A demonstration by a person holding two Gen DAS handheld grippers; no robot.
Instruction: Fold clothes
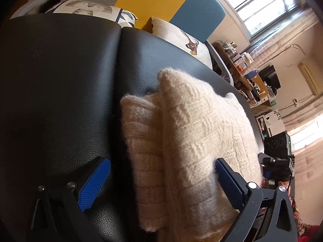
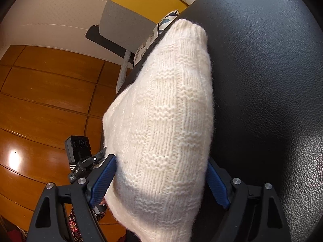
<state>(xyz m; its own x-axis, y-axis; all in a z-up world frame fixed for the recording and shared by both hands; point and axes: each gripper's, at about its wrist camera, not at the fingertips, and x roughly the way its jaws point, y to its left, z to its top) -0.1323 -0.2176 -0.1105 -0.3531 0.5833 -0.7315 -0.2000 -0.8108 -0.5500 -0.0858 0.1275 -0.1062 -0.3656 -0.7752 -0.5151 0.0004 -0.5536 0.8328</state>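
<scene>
A cream knitted sweater [image 1: 187, 133] lies folded in thick layers on a black leather seat [image 1: 60, 84], near its right edge. My left gripper [image 1: 161, 183] is open and straddles the sweater's near end. Its right pad [image 1: 228, 183] touches the knit, while its left pad [image 1: 94, 183] stands apart over bare leather. In the right wrist view the same sweater [image 2: 165, 125] fills the gap of my right gripper [image 2: 159, 184]. That gripper is spread wide, with both blue pads [image 2: 103, 181] against the sweater's sides.
Printed cushions [image 1: 181, 36] and a yellow and blue backrest [image 1: 167, 2] lie beyond the seat. A black camera device on a mount [image 2: 78, 153] stands beside the seat's edge over the wooden floor [image 2: 46, 100]. A cluttered desk [image 1: 244, 72] sits under the window.
</scene>
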